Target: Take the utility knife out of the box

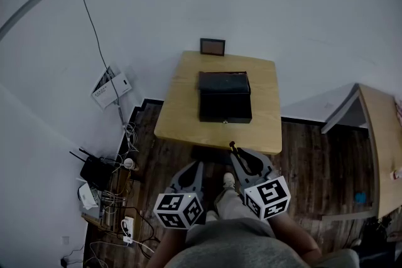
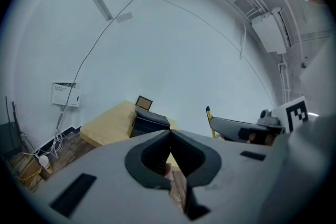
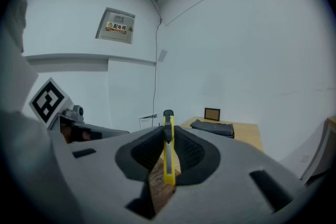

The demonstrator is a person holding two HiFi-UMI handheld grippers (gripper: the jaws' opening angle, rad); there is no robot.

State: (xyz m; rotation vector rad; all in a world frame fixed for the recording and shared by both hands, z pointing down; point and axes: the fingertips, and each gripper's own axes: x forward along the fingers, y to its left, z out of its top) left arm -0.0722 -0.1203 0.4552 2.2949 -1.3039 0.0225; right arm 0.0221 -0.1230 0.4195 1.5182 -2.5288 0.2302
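Observation:
The black box (image 1: 225, 97) sits with its lid down on the small wooden table (image 1: 179, 119), well ahead of both grippers. My right gripper (image 1: 239, 154) is shut on the yellow utility knife (image 3: 168, 149), which stands upright on edge between the pads with its dark tip (image 1: 232, 145) poking past them. In the left gripper view the knife (image 2: 209, 118) shows at the right gripper's front. My left gripper (image 1: 191, 167) is held beside it, jaws shut with nothing between them (image 2: 169, 134). Both are held off the table's near edge, above the floor.
A small framed picture (image 1: 212, 46) stands at the table's far edge. On the floor at left lie a router, cables and a power strip (image 1: 107, 188). A second wooden desk (image 1: 380, 147) stands at the right. A white wall box (image 1: 112, 86) hangs low on the wall.

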